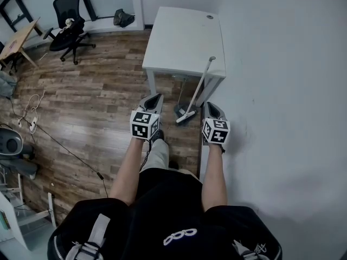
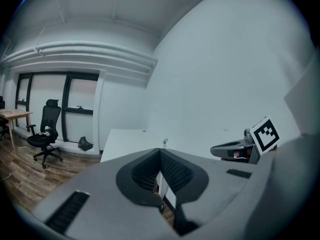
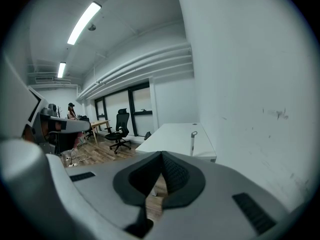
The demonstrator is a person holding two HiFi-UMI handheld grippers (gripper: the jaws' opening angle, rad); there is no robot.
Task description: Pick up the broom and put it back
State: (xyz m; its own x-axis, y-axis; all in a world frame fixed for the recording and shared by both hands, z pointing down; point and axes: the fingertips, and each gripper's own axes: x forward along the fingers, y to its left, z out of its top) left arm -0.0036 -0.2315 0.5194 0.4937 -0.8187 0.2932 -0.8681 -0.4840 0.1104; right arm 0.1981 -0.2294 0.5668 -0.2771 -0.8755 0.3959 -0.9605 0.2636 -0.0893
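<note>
1. Nearest the head camera is your own black top (image 1: 162,221). It fills the bottom of the head view, and both your forearms reach forward from it.
2. The pale wall (image 1: 287,91) takes the whole right side, and the wooden floor (image 1: 92,102) spreads across the left.
3. The white table (image 1: 184,37) stands against that wall, ahead of you.
4. A black office chair (image 1: 68,15) and a wooden desk (image 1: 19,37) sit far off at the upper left. Both gripper views show them too, from low down and side-on.
5. Your left gripper (image 1: 158,95) points toward the table. Its own view shows the jaws closed tip to tip with nothing between them.
6. Your right gripper (image 1: 208,104) is held close beside the wall, its jaws likewise pressed together and empty. The left gripper view catches it at its right edge. Only the right gripper view shows the ceiling lights (image 3: 82,21) and a person (image 3: 71,111) far down the room.
7. The broom (image 1: 199,88) leans against the table's front edge. Its head rests on the floor just ahead of the two grippers and between them, and neither gripper touches it. The head view shows its whole length, while each gripper view shows only the handle's top above the tabletop.
</note>
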